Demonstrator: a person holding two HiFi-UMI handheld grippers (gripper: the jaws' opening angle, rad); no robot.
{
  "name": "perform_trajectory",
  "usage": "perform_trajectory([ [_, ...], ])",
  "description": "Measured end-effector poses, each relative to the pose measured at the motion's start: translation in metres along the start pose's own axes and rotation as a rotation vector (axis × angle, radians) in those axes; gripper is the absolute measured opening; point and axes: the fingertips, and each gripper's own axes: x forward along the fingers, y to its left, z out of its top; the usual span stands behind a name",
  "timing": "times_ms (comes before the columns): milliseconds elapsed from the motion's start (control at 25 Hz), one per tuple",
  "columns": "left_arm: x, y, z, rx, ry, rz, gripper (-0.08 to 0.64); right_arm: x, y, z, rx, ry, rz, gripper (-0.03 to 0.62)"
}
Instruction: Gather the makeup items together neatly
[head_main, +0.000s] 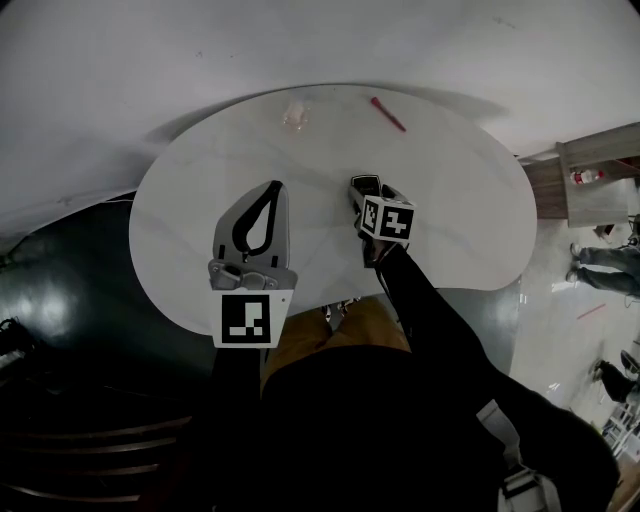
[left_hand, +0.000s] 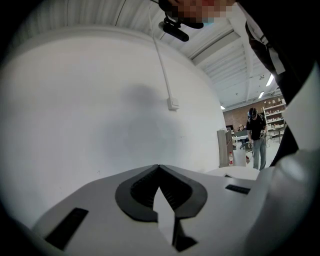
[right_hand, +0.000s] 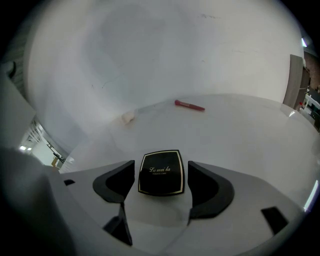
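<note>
The right claw (right_hand: 161, 167) is spread around the compact (right_hand: 160, 176) without touching it. The left claw (left_hand: 159, 167) is closed and empty. The compact looks stiff, slick and light: pinch its side edges.

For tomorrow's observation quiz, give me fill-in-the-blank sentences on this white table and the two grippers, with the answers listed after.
The right gripper has its jaws ____, one on either side of the black compact.
The left gripper has its jaws ____, with nothing between them.
The thin stick at the far side of the table is ____ in colour.
Missing words: open; shut; red.
</note>
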Motion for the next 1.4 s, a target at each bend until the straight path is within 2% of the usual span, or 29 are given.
perform_trajectory([
  [320, 0.002, 0.004, -0.002, -0.013, -0.005, 0.006, 0.014, -0.002, 0.007, 0.0, -0.058, -0.041, 0.045, 0.325],
  [560, 0.003, 0.009, 0.0, -0.008, -0.005, 0.005, 0.014, -0.032, 0.017, 0.042, -0.198, -0.206, 0.06, 0.325],
  [840, 0.004, 0.019, 0.01, -0.018, -0.036, 0.009, 0.014, -0.084, 0.047, 0.102, -0.297, -0.398, 0.1, 0.325],
  [1120, 0.003, 0.035, 0.023, -0.007, -0.077, -0.012, 0.014, -0.13, 0.087, 0.143, -0.352, -0.554, 0.145, 0.325],
  [1400, -0.006, 0.051, 0.024, -0.019, -0.098, -0.028, 0.014, -0.15, 0.116, 0.146, -0.361, -0.621, 0.158, 0.325],
])
